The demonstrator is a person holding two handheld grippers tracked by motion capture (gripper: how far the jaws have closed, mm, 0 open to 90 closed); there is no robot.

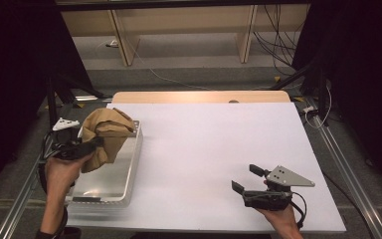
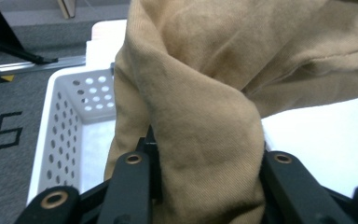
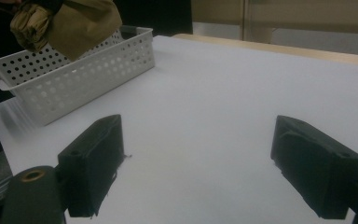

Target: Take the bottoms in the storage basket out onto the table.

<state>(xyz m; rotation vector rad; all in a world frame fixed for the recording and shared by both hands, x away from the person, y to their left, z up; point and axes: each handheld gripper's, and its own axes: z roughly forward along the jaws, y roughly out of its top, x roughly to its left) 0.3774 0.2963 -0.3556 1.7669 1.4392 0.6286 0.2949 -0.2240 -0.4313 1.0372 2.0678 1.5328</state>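
The white bench (image 1: 214, 164) carries a perforated basket (image 1: 132, 172) at its left edge. A tan cloth (image 1: 104, 137) hangs bunched above the basket, pinched by the left hand-held gripper (image 1: 87, 145). To do the lift well, raise it straight until the hem clears the rim, keeping the pinch firm. The right hand-held gripper (image 1: 244, 179) rests spread and empty, well apart.

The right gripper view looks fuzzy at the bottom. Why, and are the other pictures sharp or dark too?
In the right gripper view the two black jaws sit close to the camera and blur, while the white basket stays fairly sharp. In the left gripper view the tan cloth is sharp enough to show its weave. In the high view the white table is bright, and the room's edges fall into darkness.
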